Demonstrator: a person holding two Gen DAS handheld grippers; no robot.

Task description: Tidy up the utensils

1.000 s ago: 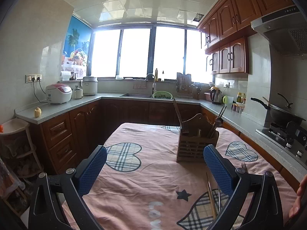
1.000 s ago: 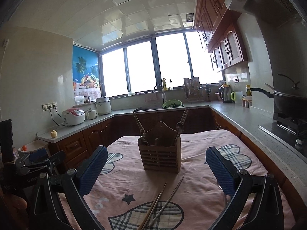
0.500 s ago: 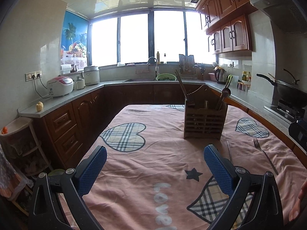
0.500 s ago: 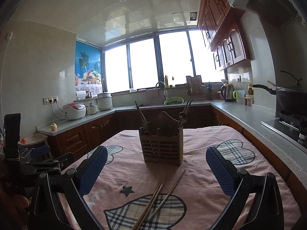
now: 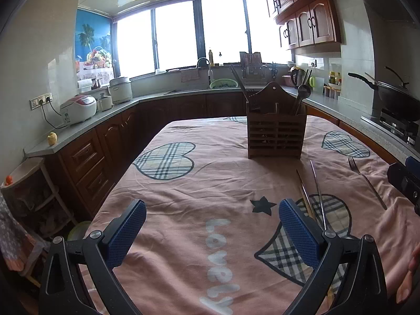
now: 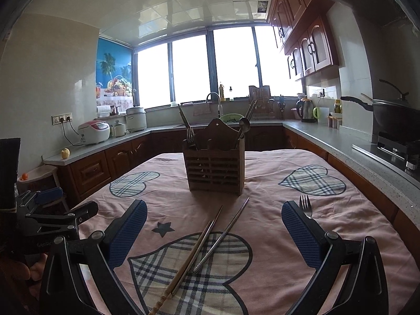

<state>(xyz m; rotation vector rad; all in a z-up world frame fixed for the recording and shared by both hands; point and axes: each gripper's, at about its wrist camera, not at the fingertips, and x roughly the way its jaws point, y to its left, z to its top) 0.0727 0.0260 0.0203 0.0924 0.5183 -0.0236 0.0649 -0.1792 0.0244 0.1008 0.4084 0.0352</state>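
Both grippers — left gripper, right gripper — have tilted down toward the pink tablecloth, jaws spread wide, empty. Loose chopsticks and steel fork lie near, before the slatted wooden utensil holder — pickup likely next.

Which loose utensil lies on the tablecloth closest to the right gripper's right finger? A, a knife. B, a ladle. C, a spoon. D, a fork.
D: the fork lies tines-up on the cloth beside the right finger of the right gripper.
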